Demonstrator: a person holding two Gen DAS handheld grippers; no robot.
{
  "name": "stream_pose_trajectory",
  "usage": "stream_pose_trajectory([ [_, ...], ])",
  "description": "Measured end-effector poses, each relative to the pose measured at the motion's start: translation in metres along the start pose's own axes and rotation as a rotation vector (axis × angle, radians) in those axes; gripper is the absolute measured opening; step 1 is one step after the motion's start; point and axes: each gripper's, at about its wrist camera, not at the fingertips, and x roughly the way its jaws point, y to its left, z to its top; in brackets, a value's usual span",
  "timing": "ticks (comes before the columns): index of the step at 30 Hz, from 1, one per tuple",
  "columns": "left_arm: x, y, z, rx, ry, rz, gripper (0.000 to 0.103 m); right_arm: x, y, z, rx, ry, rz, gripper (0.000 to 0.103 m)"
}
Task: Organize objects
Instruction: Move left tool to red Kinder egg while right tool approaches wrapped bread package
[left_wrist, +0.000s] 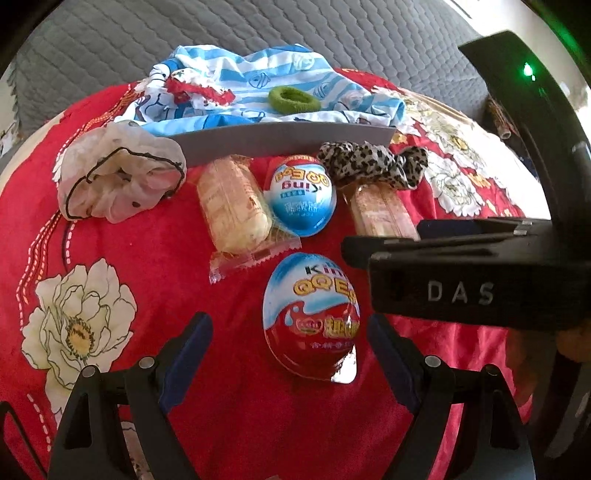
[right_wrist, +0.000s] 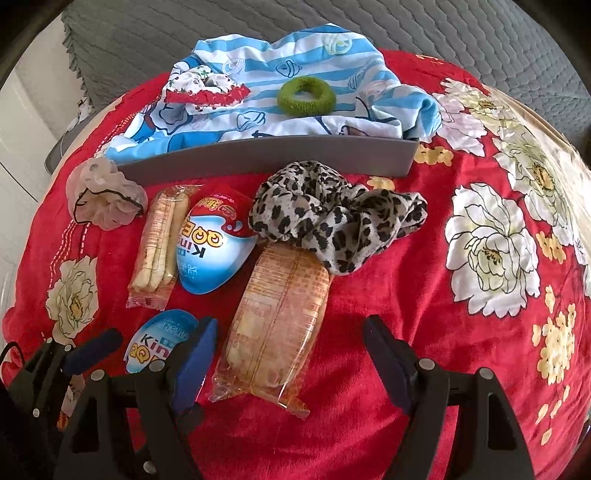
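Observation:
My left gripper hangs open over a red-and-blue toy egg that lies between its fingers without touching them. My right gripper is open too, astride a clear-wrapped bread packet. A second egg and a second wrapped packet lie further back. A leopard-print scrunchie rests against the bread's far end. A pale sheer scrunchie lies at the left. The right gripper's black body reaches in from the right in the left wrist view.
A grey tray behind the row holds a blue-striped cloth, a green hair ring and a red-edged scrunchie. Everything lies on a red floral blanket. A grey quilt lies beyond.

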Motion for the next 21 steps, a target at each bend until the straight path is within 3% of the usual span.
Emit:
stream_pose_trajectory([
  [8, 0.007, 0.004, 0.002, -0.038, 0.008, -0.016, 0.086, 0.007, -0.001, 0.001, -0.005, 0.009, -0.022, 0.080],
  [13, 0.008, 0.003, 0.002, -0.037, 0.012, -0.016, 0.086, 0.011, 0.002, -0.001, -0.028, 0.030, -0.021, 0.099],
  [21, 0.008, 0.007, 0.005, -0.057, 0.002, -0.008, 0.086, 0.011, 0.000, 0.001, -0.011, 0.030, -0.018, 0.099],
])
